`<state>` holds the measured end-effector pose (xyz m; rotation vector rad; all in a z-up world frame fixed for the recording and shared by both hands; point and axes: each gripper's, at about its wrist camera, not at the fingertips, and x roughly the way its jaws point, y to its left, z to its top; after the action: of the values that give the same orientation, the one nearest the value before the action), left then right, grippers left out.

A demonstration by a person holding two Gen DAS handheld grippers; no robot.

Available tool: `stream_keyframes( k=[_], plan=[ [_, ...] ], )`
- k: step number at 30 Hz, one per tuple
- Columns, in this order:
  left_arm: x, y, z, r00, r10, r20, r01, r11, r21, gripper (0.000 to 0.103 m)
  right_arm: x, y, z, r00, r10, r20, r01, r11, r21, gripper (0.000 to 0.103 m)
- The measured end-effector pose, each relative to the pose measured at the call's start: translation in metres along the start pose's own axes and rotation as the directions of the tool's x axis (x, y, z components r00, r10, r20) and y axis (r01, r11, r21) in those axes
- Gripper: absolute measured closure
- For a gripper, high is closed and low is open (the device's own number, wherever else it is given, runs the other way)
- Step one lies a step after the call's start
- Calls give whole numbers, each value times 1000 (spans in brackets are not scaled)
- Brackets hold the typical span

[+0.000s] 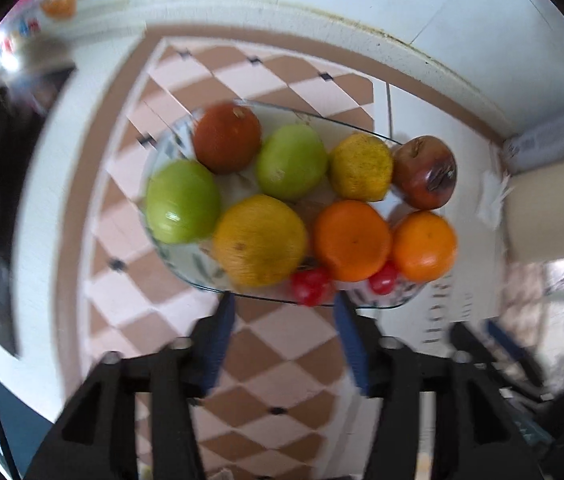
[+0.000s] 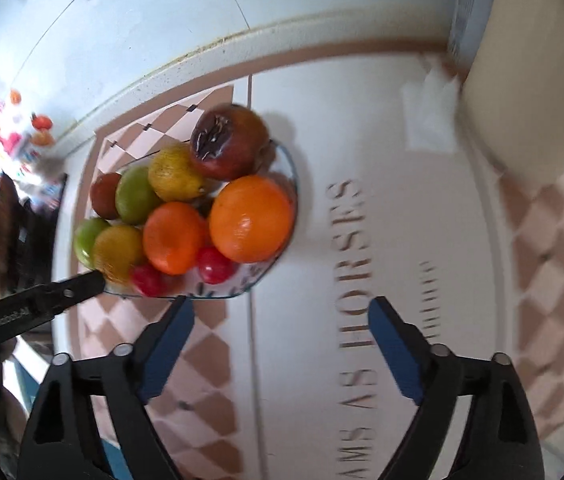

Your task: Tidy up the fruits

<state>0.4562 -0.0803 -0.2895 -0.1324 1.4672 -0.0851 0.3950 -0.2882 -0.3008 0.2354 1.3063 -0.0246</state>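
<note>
A glass plate [image 1: 170, 140] holds several fruits: two green apples [image 1: 182, 202], a brown-red fruit [image 1: 227, 138], two yellow citrus [image 1: 260, 240], two oranges [image 1: 351, 240], a bruised dark apple [image 1: 425, 172] and small red tomatoes [image 1: 311, 286]. My left gripper [image 1: 283, 304] is open and empty, its tips at the plate's near rim. In the right wrist view the same plate [image 2: 287, 160] sits up left. My right gripper [image 2: 280, 306] is open and empty, just right of the plate's near edge. The left gripper's finger [image 2: 78, 286] reaches the plate from the left.
The plate stands on a tablecloth with a brown and pink diamond pattern [image 1: 282, 360] and a white panel with printed letters [image 2: 351, 264]. A beige box [image 1: 553, 208] and crumpled white paper [image 2: 431, 120] lie to the right. A wall edge [image 1: 321, 16] runs behind.
</note>
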Motion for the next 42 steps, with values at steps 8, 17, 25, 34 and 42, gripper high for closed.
stream_keyframes(
  k=[8, 17, 25, 34, 42],
  plan=[
    [-15, 4, -12, 987, 140, 83, -144, 988, 56, 6, -31, 18, 0, 992, -92, 88, 100, 990, -98, 5],
    [-60, 16, -33, 965, 160, 207, -172, 984, 43, 6, -76, 35, -16, 982, -80, 173, 100, 989, -107, 5],
    [-119, 25, -75, 929, 176, 326, -206, 977, 57, 6, -139, 57, -70, 961, -57, 272, 80, 994, -73, 5],
    [-192, 38, -152, 888, 107, 448, -171, 980, 106, 6, -224, 79, -155, 919, -46, 392, 75, 995, -59, 5],
    [-258, 43, -224, 855, 46, 517, -142, 979, 147, 6, -301, 91, -239, 878, -52, 475, 85, 995, -49, 2]
  ],
)
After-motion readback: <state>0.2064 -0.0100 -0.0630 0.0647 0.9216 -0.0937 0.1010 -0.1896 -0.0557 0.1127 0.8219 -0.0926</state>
